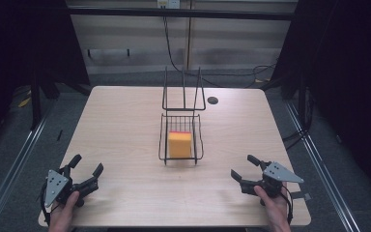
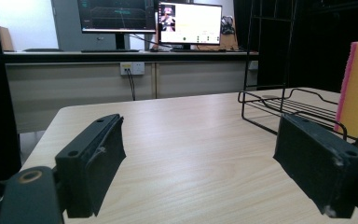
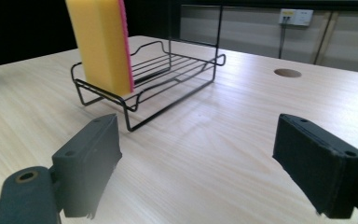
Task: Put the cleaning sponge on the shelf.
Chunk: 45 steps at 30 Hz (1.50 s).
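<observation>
Both grippers rest low at the near edge of the worktop [image 1: 125,121], fingers spread wide and holding nothing.

The left gripper [image 1: 85,168] sits at the near left corner and the right gripper [image 1: 245,167] at the near right, each held in a hand, with bare wood between its fingers. Farther in, at the middle of the worktop, a yellow sponge with a pink backing [image 1: 179,144] stands on edge in the near end of a black wire rack [image 1: 163,130], well apart from both grippers.

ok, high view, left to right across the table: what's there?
left gripper, jaws open → wire rack with the yellow sponge standing in it → right gripper, jaws open.
</observation>
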Each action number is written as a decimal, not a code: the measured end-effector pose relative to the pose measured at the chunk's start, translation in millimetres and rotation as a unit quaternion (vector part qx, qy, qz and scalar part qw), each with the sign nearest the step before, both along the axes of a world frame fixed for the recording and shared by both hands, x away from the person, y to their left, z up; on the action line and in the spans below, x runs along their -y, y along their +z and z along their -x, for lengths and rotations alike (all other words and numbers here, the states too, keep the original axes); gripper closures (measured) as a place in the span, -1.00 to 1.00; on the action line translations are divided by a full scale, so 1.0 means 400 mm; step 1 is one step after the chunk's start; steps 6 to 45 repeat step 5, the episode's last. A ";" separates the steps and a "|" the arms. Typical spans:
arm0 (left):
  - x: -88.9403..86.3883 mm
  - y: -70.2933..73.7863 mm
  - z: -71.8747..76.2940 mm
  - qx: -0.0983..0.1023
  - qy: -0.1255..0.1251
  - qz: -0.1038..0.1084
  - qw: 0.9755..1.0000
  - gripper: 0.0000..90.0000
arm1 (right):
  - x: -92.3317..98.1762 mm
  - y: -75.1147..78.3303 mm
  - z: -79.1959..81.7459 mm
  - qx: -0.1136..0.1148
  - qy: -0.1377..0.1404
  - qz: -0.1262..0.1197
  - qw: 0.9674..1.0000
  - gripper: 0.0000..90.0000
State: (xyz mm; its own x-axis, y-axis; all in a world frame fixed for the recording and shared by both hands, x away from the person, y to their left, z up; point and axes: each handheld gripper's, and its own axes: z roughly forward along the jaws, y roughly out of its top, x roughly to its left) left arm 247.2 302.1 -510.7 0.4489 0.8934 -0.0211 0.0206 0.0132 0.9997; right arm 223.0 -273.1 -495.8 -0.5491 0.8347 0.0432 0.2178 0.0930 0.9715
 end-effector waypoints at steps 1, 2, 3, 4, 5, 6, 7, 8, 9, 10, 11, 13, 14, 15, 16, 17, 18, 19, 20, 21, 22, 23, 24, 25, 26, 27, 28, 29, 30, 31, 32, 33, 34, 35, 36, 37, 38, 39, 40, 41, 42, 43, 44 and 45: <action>0.000 0.000 0.000 0.000 0.002 -0.001 1.000 -0.65 | 0.003 -0.010 0.003 -0.003 -0.002 0.002 1.000 -0.69; 0.000 0.000 0.000 0.000 0.002 -0.001 1.000 -0.65 | 0.004 -0.011 0.005 -0.002 -0.007 0.003 1.000 -0.69; 0.000 0.000 0.000 0.000 0.002 -0.001 1.000 -0.65 | 0.005 -0.013 0.006 0.000 -0.010 0.003 1.000 -0.69; 0.000 0.000 0.000 0.000 0.002 -0.001 1.000 -0.65 | 0.005 -0.015 0.007 0.000 -0.012 -0.001 1.000 -0.69; 0.000 0.000 0.000 0.000 0.002 -0.001 1.000 -0.65 | 0.005 -0.015 0.007 0.000 -0.012 -0.001 1.000 -0.69; 0.000 0.000 0.000 0.000 0.002 -0.001 1.000 -0.65 | 0.005 -0.015 0.007 0.000 -0.012 -0.001 1.000 -0.69; 0.000 0.000 0.000 0.000 0.002 -0.001 1.000 -0.65 | 0.005 -0.015 0.007 0.000 -0.012 -0.001 1.000 -0.69; 0.000 0.000 0.000 0.000 0.002 -0.001 1.000 -0.65 | 0.005 -0.015 0.007 0.000 -0.012 -0.001 1.000 -0.69; 0.000 0.000 0.000 0.000 0.002 -0.001 1.000 -0.65 | 0.005 -0.015 0.007 0.000 -0.012 -0.001 1.000 -0.69; 0.000 0.000 0.000 0.000 0.002 -0.001 1.000 -0.65 | 0.005 -0.015 0.007 0.000 -0.012 -0.001 1.000 -0.69; 0.000 0.000 0.000 0.000 0.002 -0.001 1.000 -0.65 | 0.005 -0.015 0.007 0.000 -0.012 -0.001 1.000 -0.69; 0.000 0.000 0.000 0.000 0.002 -0.001 1.000 -0.65 | 0.005 -0.015 0.007 0.000 -0.012 -0.001 1.000 -0.69; 0.000 0.000 0.000 0.000 0.002 -0.001 1.000 -0.65 | 0.005 -0.015 0.007 0.000 -0.012 -0.001 1.000 -0.69; 0.000 0.000 0.000 0.000 0.002 -0.001 1.000 -0.65 | 0.005 -0.015 0.007 0.000 -0.012 -0.001 1.000 -0.69; 0.000 0.000 0.000 0.000 0.002 -0.001 1.000 -0.65 | 0.005 -0.015 0.007 0.000 -0.012 -0.001 1.000 -0.69; 0.000 0.000 0.000 0.000 0.002 -0.001 1.000 -0.65 | 0.005 -0.015 0.007 0.000 -0.012 -0.001 1.000 -0.69; 0.000 0.000 0.000 0.000 0.002 -0.001 1.000 -0.65 | 0.005 -0.015 0.007 0.000 -0.012 -0.001 1.000 -0.69; 0.000 0.000 0.000 0.000 0.002 -0.001 1.000 -0.65 | 0.005 -0.015 0.007 0.000 -0.012 -0.001 1.000 -0.69; 0.000 0.000 0.000 0.000 0.002 -0.001 1.000 -0.65 | 0.005 -0.015 0.007 0.000 -0.012 -0.001 1.000 -0.69; 0.000 0.000 0.000 0.000 0.002 -0.001 1.000 -0.65 | 0.005 -0.015 0.007 0.000 -0.012 -0.001 1.000 -0.69; 0.000 0.000 0.000 0.000 0.002 -0.001 1.000 -0.65 | 0.005 -0.015 0.007 0.000 -0.012 -0.001 1.000 -0.69; 0.000 0.000 0.000 0.000 0.002 -0.001 1.000 -0.65 | 0.005 -0.015 0.007 0.000 -0.012 -0.001 1.000 -0.69; 0.000 0.000 0.000 0.000 0.002 -0.001 1.000 -0.65 | 0.005 -0.015 0.007 0.000 -0.012 -0.001 1.000 -0.69; 0.000 0.000 0.000 0.000 0.002 -0.001 1.000 -0.65 | 0.005 -0.015 0.007 0.000 -0.012 -0.001 1.000 -0.69; 0.000 0.000 0.000 0.000 0.002 -0.001 1.000 -0.65 | 0.005 -0.015 0.007 0.000 -0.012 -0.001 1.000 -0.69; 0.000 0.000 0.000 0.000 0.002 -0.001 1.000 -0.65 | 0.005 -0.015 0.007 0.000 -0.012 -0.001 1.000 -0.69; 0.000 0.000 0.000 0.000 0.002 -0.001 1.000 -0.65 | 0.005 -0.015 0.007 0.000 -0.012 -0.001 1.000 -0.69; 0.000 0.000 0.000 0.000 0.002 -0.001 1.000 -0.65 | 0.005 -0.015 0.007 0.000 -0.012 -0.001 1.000 -0.69; 0.000 0.000 0.000 0.000 0.002 -0.001 1.000 -0.65 | 0.005 -0.015 0.007 0.000 -0.012 -0.001 1.000 -0.69; 0.000 0.000 0.000 0.000 0.002 -0.001 1.000 -0.65 | 0.005 -0.015 0.007 0.000 -0.012 -0.001 1.000 -0.69; 0.000 0.000 0.000 0.000 0.002 -0.001 1.000 -0.65 | 0.005 -0.015 0.007 0.000 -0.012 -0.001 1.000 -0.69; 0.000 0.000 0.000 0.000 0.002 -0.001 1.000 -0.65 | 0.005 -0.015 0.007 0.000 -0.012 -0.001 1.000 -0.69; 0.000 0.000 0.000 0.000 0.002 -0.001 1.000 -0.65 | 0.005 -0.015 0.007 0.000 -0.012 -0.001 1.000 -0.69; 0.000 0.000 0.000 0.000 0.002 -0.001 1.000 -0.65 | 0.005 -0.015 0.007 0.000 -0.012 -0.001 1.000 -0.69; 0.000 0.000 0.000 0.000 0.002 -0.001 1.000 -0.65 | 0.005 -0.015 0.007 0.000 -0.012 -0.001 1.000 -0.69; 0.000 0.000 0.000 0.000 0.002 -0.001 1.000 -0.65 | 0.005 -0.015 0.007 0.000 -0.012 -0.001 1.000 -0.69; 0.000 0.000 0.000 0.000 0.002 -0.001 1.000 -0.65 | 0.005 -0.015 0.007 0.000 -0.012 -0.001 1.000 -0.69; 0.000 0.000 0.000 0.000 0.002 -0.001 1.000 -0.65 | 0.005 -0.015 0.007 0.000 -0.012 -0.001 1.000 -0.69; 0.000 0.000 0.000 0.000 0.002 -0.001 1.000 -0.65 | 0.005 -0.015 0.007 0.000 -0.012 -0.001 1.000 -0.69; 0.000 0.000 0.000 0.000 0.002 -0.001 1.000 -0.65 | 0.005 -0.015 0.007 0.000 -0.012 -0.001 1.000 -0.69; 0.000 0.000 0.000 0.000 0.002 -0.001 1.000 -0.65 | 0.005 -0.015 0.007 0.000 -0.012 -0.001 1.000 -0.69; 0.000 0.000 0.000 0.000 0.002 -0.001 1.000 -0.65 | 0.005 -0.015 0.007 0.000 -0.012 -0.001 1.000 -0.69; 0.000 0.000 0.000 0.000 0.002 -0.001 1.000 -0.65 | 0.005 -0.015 0.007 0.000 -0.012 -0.001 1.000 -0.69; 0.000 0.000 0.000 0.000 0.002 -0.001 1.000 -0.65 | 0.005 -0.015 0.007 0.000 -0.012 -0.001 1.000 -0.69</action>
